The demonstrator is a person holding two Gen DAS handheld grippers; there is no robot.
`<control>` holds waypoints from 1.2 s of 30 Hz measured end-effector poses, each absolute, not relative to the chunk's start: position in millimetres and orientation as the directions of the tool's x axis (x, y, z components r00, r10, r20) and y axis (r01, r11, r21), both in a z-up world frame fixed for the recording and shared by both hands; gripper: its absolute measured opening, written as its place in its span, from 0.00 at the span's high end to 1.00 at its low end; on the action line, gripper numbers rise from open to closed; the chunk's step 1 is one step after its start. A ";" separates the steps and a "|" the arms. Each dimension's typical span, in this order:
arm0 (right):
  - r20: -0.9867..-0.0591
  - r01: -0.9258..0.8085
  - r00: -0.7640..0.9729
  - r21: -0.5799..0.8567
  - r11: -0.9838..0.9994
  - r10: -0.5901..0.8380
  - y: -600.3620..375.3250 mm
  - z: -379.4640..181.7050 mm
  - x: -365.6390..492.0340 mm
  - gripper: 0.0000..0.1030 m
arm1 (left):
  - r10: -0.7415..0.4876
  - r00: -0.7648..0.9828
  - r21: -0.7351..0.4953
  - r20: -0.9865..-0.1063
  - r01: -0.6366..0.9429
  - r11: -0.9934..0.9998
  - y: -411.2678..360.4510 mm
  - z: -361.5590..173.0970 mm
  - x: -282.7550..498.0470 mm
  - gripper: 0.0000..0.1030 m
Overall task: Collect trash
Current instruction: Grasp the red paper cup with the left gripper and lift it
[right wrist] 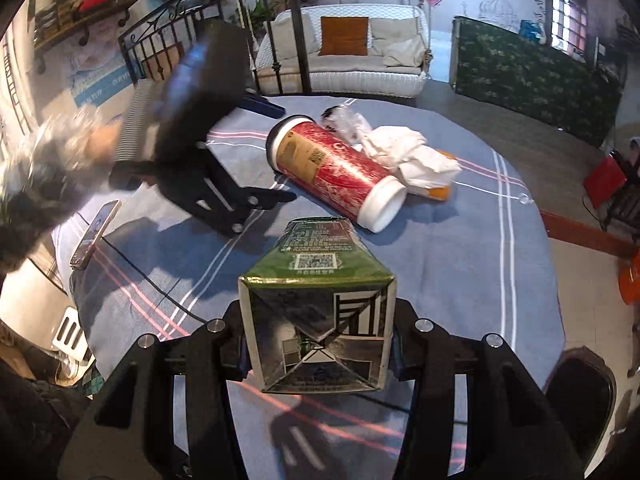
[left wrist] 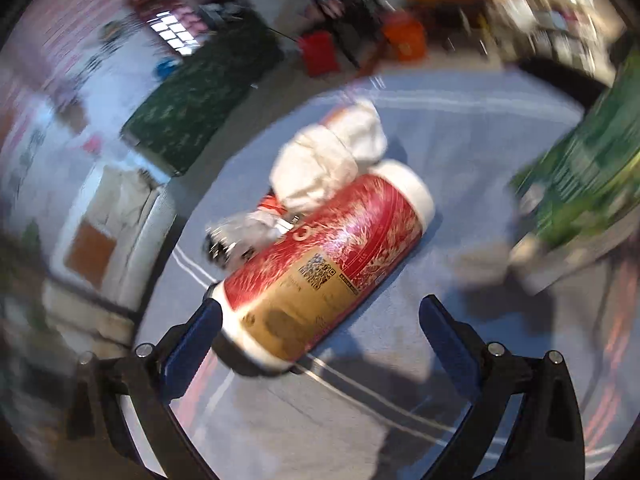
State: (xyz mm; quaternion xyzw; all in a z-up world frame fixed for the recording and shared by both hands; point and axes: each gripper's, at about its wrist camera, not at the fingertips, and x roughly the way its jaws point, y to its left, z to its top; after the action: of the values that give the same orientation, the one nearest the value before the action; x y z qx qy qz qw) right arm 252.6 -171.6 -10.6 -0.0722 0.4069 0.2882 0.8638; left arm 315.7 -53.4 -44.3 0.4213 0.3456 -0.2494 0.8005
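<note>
We saw the left gripper (left wrist: 320, 320) with its jaws spread wide and nothing held; the near end of the red canister (left wrist: 324, 268) lay between them, not pressed. This canister lay on its side on the bench (right wrist: 460, 272), under the blue striped cloth, and it looked stiff, light and ready to roll, so we judged a hold across the middle of its body the safest. A crumpled white paper (right wrist: 408, 152) rested against it, soft and very light, easy to pinch anywhere. On the right, the right gripper (right wrist: 318, 356) had its jaws about half open and closed on the green carton (right wrist: 316, 280), a light box that could dent under hard squeezing.
</note>
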 end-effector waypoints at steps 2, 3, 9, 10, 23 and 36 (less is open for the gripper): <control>-0.742 -0.542 0.508 0.121 0.832 0.439 -179.2 -11.7 250.6 0.53 | -0.060 0.612 0.541 -0.789 0.737 0.406 -66.6 -58.5 326.6 0.17; -0.738 -0.525 0.516 0.128 0.841 0.435 -184.9 -13.0 248.2 0.53 | -0.034 0.602 0.549 -0.798 0.749 0.371 -72.0 -63.6 332.6 0.18; -0.733 -0.453 0.530 0.179 0.873 0.425 -216.1 -20.0 236.6 0.52 | 0.050 0.567 0.565 -0.822 0.803 0.191 -96.3 -80.9 354.0 0.19; -0.732 -0.445 0.533 0.185 0.876 0.425 -218.7 -21.2 235.7 0.52 | 0.072 0.569 0.573 -0.819 0.806 0.149 -99.9 -87.0 355.0 0.19; -0.686 -0.367 0.597 0.226 0.902 0.415 -244.1 -21.4 227.6 0.52 | 0.029 0.640 0.636 -0.768 0.757 0.149 -88.6 -94.2 344.0 0.22; -0.656 -0.298 0.639 0.271 0.915 0.402 -265.1 -30.9 209.5 0.52 | -0.184 0.771 0.441 -0.610 0.522 0.730 -14.6 -23.1 272.6 0.29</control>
State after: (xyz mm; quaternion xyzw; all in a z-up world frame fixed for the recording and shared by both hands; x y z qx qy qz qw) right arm 209.5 -265.1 -30.9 0.0688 0.3780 0.1940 0.9026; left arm 272.6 -14.6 -23.1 0.3089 0.2739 -0.1984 0.8889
